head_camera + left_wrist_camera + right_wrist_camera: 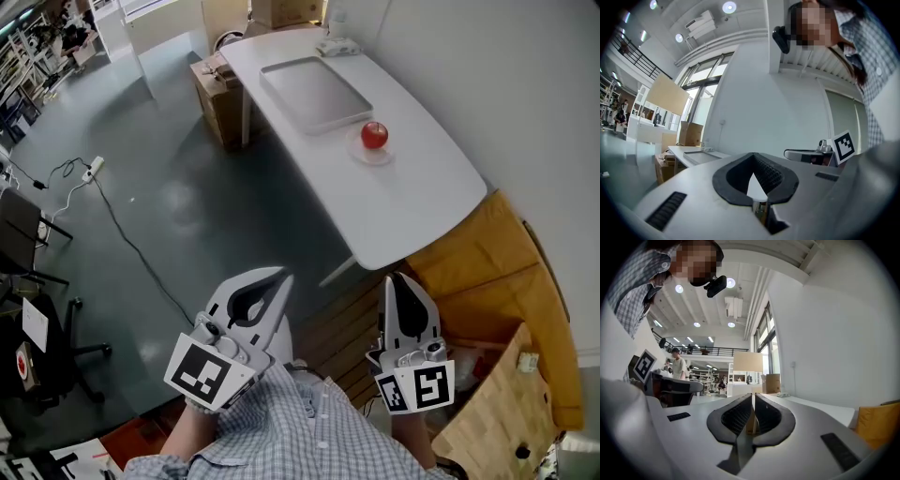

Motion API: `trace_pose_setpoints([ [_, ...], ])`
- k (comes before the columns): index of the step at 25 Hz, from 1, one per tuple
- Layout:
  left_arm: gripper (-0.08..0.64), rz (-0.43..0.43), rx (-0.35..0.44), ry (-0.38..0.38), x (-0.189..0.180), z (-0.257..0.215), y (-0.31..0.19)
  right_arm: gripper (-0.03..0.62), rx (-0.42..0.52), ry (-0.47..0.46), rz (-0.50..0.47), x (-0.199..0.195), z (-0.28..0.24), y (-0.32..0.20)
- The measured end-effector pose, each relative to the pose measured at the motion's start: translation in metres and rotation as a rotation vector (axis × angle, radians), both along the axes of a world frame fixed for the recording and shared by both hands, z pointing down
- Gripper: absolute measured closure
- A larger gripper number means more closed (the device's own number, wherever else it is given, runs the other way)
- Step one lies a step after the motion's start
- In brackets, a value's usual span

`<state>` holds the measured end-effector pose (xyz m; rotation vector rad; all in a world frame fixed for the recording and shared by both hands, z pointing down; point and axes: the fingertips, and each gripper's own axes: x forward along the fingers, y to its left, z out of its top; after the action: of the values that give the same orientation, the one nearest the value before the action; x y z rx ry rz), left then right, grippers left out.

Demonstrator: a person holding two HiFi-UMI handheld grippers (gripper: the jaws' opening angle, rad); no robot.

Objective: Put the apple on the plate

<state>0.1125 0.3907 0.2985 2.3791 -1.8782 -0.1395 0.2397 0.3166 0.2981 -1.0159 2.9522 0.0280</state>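
Apple (374, 134): sitting on a small clear dish (373, 156) on the white tabletop (412, 187), just beside the grey tray (314, 92), well apart from both grippers.
Handling: looking firm, smooth and light (probably rolling if nudged); taking it across its widest middle seems best.
Left gripper (281, 276): hanging clenched, empty.
Right gripper (398, 279): hanging clenched, empty.

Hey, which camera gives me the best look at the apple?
The head view: the apple shows whole and red, sitting on a clear plate on the white table. The left gripper view and right gripper view catch only the table, far off; no apple can be made out in either.
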Motion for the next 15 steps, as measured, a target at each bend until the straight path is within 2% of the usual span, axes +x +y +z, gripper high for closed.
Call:
trace_pose_setpoints([
  [3,0.551,0.021,-0.023,-0.003,-0.009,0.008,-0.023,0.558,-0.007,0.005,0.013,-0.009,0.005,-0.019],
  [7,0.551,0.028,-0.042,-0.053,-0.026,0.011,-0.053,0.558,-0.016,0.044,0.006,-0.028,0.014,-0.049],
  [15,0.551,0.021,-0.067,-0.042,-0.104,-0.007,-0.115,0.558,-0.018,0.057,-0.001,-0.111,-0.018,-0.123],
])
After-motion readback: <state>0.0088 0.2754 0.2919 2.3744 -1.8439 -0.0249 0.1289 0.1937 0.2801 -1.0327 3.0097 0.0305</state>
